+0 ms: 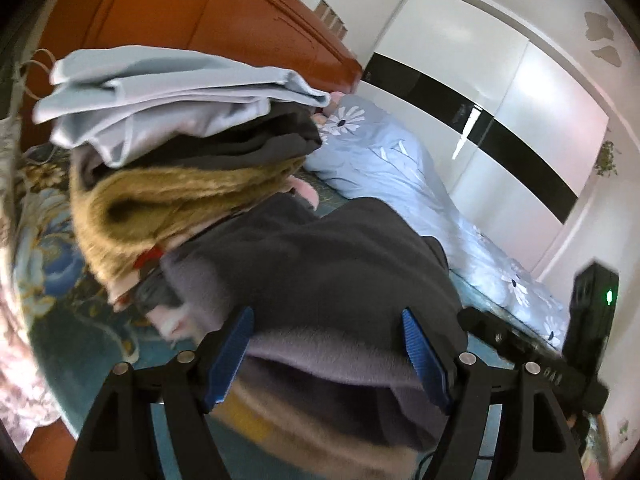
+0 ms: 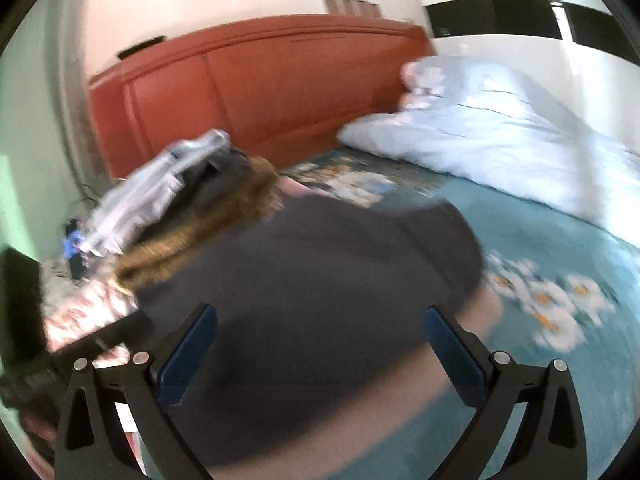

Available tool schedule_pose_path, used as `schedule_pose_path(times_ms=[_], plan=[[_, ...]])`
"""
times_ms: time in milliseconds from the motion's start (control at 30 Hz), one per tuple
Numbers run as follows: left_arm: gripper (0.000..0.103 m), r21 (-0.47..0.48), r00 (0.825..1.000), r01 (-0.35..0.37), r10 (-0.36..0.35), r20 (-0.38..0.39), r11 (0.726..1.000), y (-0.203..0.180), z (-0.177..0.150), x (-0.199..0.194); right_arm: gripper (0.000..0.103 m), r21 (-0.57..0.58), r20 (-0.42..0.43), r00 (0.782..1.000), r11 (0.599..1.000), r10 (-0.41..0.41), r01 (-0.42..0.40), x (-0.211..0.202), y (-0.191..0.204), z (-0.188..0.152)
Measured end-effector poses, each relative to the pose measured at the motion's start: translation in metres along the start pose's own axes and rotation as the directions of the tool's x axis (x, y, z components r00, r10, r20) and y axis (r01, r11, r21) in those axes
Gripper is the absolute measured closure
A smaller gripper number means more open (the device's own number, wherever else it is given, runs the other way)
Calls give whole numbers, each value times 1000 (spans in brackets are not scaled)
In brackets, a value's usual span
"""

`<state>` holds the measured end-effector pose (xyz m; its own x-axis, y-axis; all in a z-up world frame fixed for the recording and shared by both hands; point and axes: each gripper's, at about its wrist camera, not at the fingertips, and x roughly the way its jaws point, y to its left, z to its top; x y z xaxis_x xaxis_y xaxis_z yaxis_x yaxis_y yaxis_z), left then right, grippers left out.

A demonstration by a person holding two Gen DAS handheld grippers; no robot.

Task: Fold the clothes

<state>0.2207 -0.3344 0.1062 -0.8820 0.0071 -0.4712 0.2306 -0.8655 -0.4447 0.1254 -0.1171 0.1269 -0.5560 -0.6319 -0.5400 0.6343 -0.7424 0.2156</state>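
Note:
A dark grey fleece garment (image 1: pixel 320 264) lies folded on the bed, over a tan layer (image 1: pixel 320 440). My left gripper (image 1: pixel 330 354) is open, its blue pads (image 1: pixel 230 354) on either side of the garment's near edge. My right gripper (image 2: pixel 320 356) is open too, wide over the same grey garment (image 2: pixel 312 280); that view is blurred. Behind it stands a stack of folded clothes: a light blue-grey piece (image 1: pixel 160 92) on top, a black one (image 1: pixel 248 140) under it, a shaggy mustard one (image 1: pixel 168 196) below. The right gripper also shows in the left wrist view (image 1: pixel 532 354).
The bed has a teal floral sheet (image 2: pixel 540 300) and a red-brown headboard (image 2: pixel 260 92). A light blue quilt (image 1: pixel 400 168) lies bunched along the far side, by a white and black wardrobe (image 1: pixel 500 92). Pink patterned fabric (image 2: pixel 80 312) lies to the left.

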Motion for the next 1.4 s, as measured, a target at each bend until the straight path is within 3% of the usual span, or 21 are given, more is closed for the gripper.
schedule_pose_path(times_ms=[167,300,533,700,833,1100,1200,1400], plan=[[24,-4,994,-108,108,-2,994,4,-15,-11,0,41,7,999,998,-39,38,-5,-14,-24],[24,14,974,-224,224,-28,975,7,-27,-7,0,49,-6,998,997,-61,61,-3,-23,-37],[24,-3,937,-331,328,-123,944,4,-55,24,0,106,-74,992,988,-102,110,10,-36,-58],[22,-24,922,-378,374,-99,925,-1,-60,29,0,165,-178,980,979,-90,119,28,-40,-69],[17,-61,912,-405,399,-95,912,-1,-64,28,0,182,-189,976,973,-111,145,31,-45,-71],[5,17,880,-473,473,-41,881,-11,-69,26,0,100,-159,974,979,-160,177,27,-36,-72],[0,16,889,-455,455,-44,890,-7,-71,27,0,65,-144,976,982,-164,174,26,-29,-72],[0,53,908,-413,416,-52,909,-5,-70,27,0,18,-134,978,986,-161,165,28,-21,-73]])
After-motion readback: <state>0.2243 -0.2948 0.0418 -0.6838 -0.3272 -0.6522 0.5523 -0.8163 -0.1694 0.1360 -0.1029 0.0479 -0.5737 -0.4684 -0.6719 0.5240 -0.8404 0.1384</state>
